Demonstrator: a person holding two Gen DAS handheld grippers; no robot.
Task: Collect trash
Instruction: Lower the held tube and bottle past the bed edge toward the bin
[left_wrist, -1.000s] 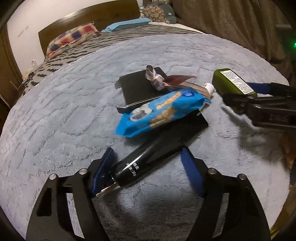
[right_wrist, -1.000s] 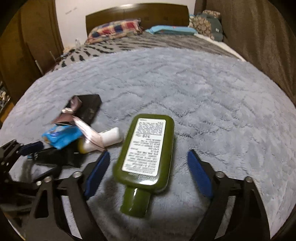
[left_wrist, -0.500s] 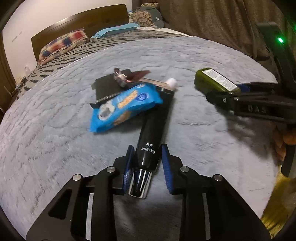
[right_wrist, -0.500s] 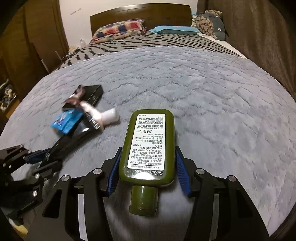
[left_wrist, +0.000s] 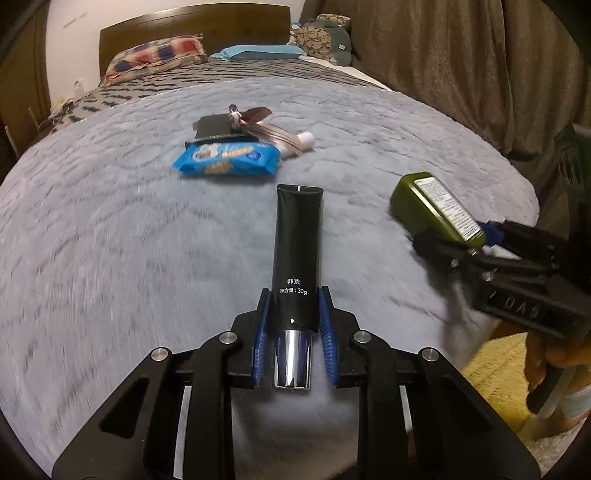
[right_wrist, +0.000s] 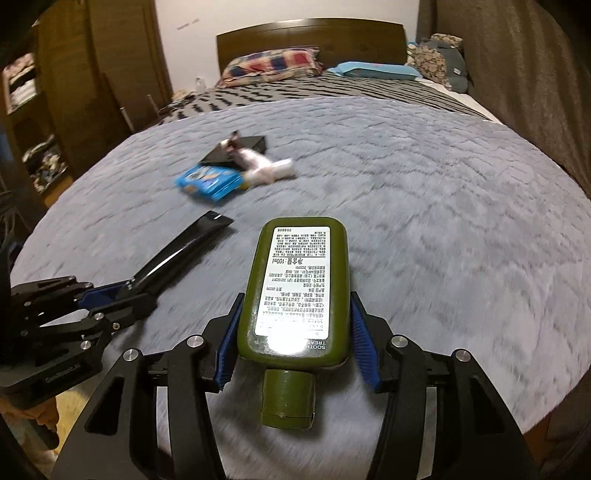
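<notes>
My left gripper (left_wrist: 294, 306) is shut on a black tube (left_wrist: 298, 251) with a silver cap, held above the grey blanket (left_wrist: 110, 258). My right gripper (right_wrist: 295, 325) is shut on a green bottle (right_wrist: 295, 288) with a white label, cap toward the camera. The bottle also shows at the right of the left wrist view (left_wrist: 436, 210); the tube shows at the left of the right wrist view (right_wrist: 181, 254). Farther up the bed lie a blue snack packet (left_wrist: 227, 158), a flat black box (left_wrist: 216, 127), a brown wrapper (left_wrist: 255, 118) and a white tube (left_wrist: 304, 142).
The blanket covers a bed with a wooden headboard (right_wrist: 310, 40), a plaid pillow (right_wrist: 273, 62) and a blue pillow (right_wrist: 373, 70). A brown curtain (left_wrist: 461, 74) hangs along the right side. Wooden shelves (right_wrist: 33, 110) stand to the left. The bed's foot edge is close below both grippers.
Both grippers closed from open, the left on the black tube and the right on the green bottle, then drew back toward the foot of the bed, pulling the tube from under the blue packet.
</notes>
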